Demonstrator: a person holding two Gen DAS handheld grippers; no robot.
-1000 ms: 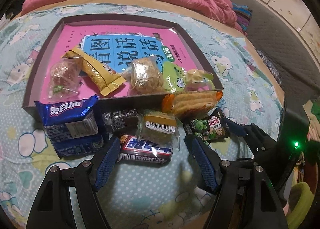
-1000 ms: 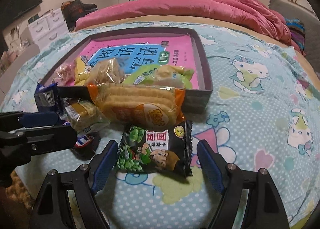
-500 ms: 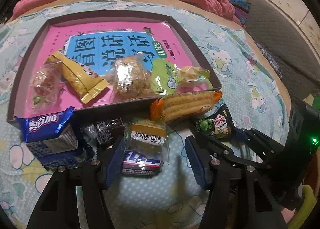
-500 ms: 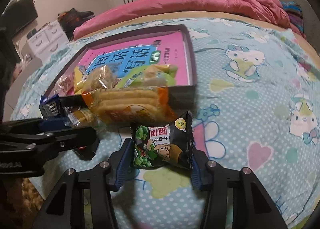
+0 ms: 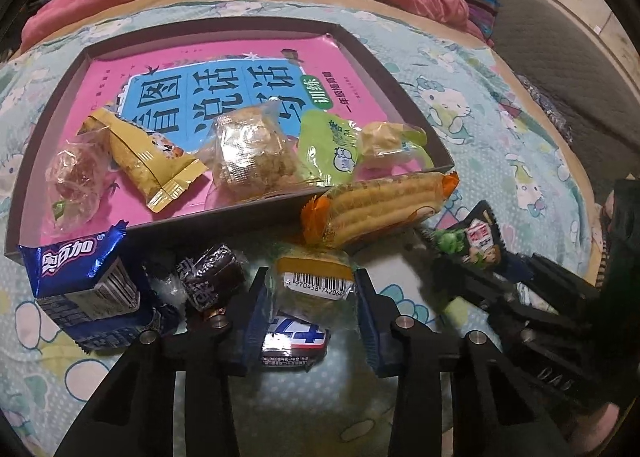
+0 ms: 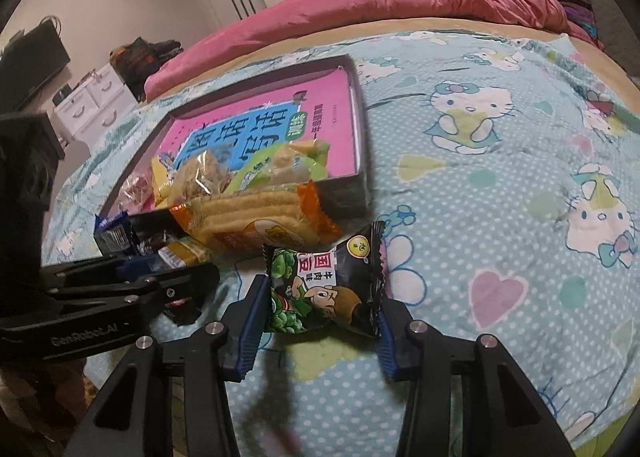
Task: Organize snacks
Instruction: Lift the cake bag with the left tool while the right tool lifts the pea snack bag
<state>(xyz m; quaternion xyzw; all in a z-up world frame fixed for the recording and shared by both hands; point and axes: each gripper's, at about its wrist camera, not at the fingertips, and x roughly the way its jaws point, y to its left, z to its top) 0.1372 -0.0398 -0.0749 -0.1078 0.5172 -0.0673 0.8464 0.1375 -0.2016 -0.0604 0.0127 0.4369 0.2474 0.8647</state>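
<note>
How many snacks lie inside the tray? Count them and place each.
4 in the tray: clear-wrapped candy at left, yellow packet beside it, clear-wrapped pastry in the middle, green packet at right; the green one may be two overlapping.

My right gripper (image 6: pixel 320 321) clamps a black-and-green crinkly pea snack packet (image 6: pixel 324 287) above the blue polka-dot bedsheet (image 6: pixel 500 225); an orange cracker pack (image 6: pixel 256 223) leans against the dark shallow tray (image 6: pixel 352 193).
</note>
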